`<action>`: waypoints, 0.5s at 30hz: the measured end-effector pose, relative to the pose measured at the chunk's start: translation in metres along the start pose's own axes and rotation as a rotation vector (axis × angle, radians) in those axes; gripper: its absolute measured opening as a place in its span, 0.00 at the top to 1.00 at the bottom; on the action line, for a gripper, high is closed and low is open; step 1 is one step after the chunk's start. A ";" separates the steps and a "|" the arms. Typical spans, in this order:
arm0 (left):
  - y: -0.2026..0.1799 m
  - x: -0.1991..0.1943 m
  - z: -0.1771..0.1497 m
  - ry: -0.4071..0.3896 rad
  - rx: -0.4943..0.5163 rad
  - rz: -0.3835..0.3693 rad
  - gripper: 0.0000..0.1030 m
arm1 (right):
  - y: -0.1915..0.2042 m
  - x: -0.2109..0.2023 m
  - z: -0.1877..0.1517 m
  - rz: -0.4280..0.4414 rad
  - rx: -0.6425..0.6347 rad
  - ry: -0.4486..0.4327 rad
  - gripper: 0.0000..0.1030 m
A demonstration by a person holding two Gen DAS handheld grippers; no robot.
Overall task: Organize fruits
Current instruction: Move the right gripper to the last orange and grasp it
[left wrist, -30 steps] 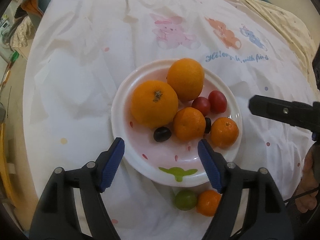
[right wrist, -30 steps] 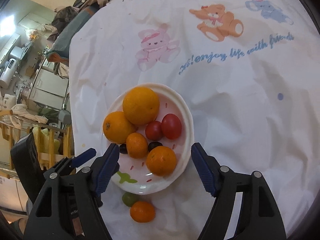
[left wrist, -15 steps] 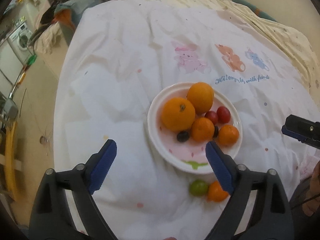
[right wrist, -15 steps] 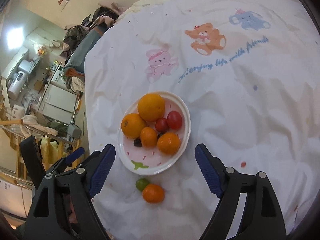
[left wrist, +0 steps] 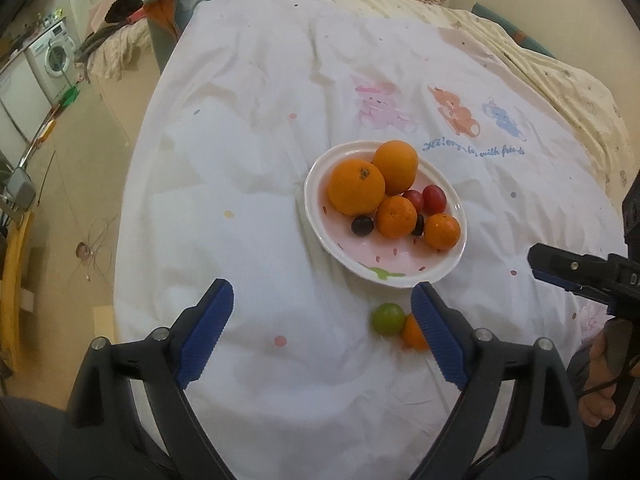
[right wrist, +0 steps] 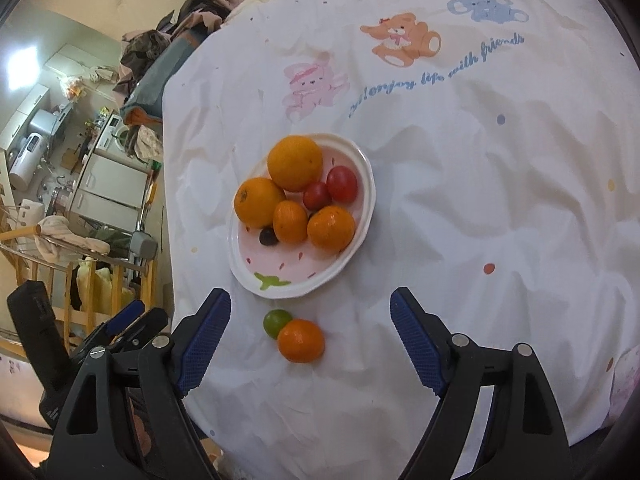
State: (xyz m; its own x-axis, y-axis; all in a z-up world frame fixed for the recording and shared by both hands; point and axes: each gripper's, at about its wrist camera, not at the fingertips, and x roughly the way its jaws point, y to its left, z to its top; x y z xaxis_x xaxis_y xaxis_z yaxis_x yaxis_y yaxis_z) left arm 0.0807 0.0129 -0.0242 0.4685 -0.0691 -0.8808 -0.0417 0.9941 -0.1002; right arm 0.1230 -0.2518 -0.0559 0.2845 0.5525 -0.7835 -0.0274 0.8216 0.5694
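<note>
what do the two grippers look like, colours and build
Both the left gripper and right gripper are black plastic clamp-style frames with silver screws at the joints; each finger carries a blue ribbed pad. No markings or cables are legible on them.

Two fruits (right wrist: pixel 294 334) lie touching just before the plate (right wrist: pixel 362 216).

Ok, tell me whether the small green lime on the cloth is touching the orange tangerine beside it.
Touching. The right wrist view shows the small green lime pressed against the orange tangerine, no cloth visible between them.
</note>
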 end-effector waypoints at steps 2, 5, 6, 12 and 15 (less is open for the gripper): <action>-0.001 0.001 -0.002 -0.015 0.012 0.019 0.14 | -0.001 0.005 -0.001 -0.001 0.007 0.020 0.18; -0.003 0.004 -0.004 -0.016 0.023 0.032 0.14 | -0.004 0.015 -0.004 0.001 0.026 0.049 0.18; -0.002 0.004 -0.004 -0.014 0.017 0.028 0.14 | -0.006 0.020 -0.004 0.006 0.037 0.065 0.18; 0.005 0.011 -0.001 -0.001 -0.026 0.033 0.14 | -0.010 0.047 -0.010 0.053 0.088 0.159 0.18; 0.011 0.017 0.000 0.023 -0.067 0.041 0.14 | -0.022 0.060 -0.012 0.098 0.166 0.205 0.18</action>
State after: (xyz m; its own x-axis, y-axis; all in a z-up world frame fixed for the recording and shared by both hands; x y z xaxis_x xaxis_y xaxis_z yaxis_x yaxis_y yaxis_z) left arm 0.0886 0.0231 -0.0401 0.4449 -0.0307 -0.8951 -0.1199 0.9884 -0.0935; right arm 0.1290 -0.2349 -0.1180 0.0882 0.6588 -0.7472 0.1174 0.7380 0.6645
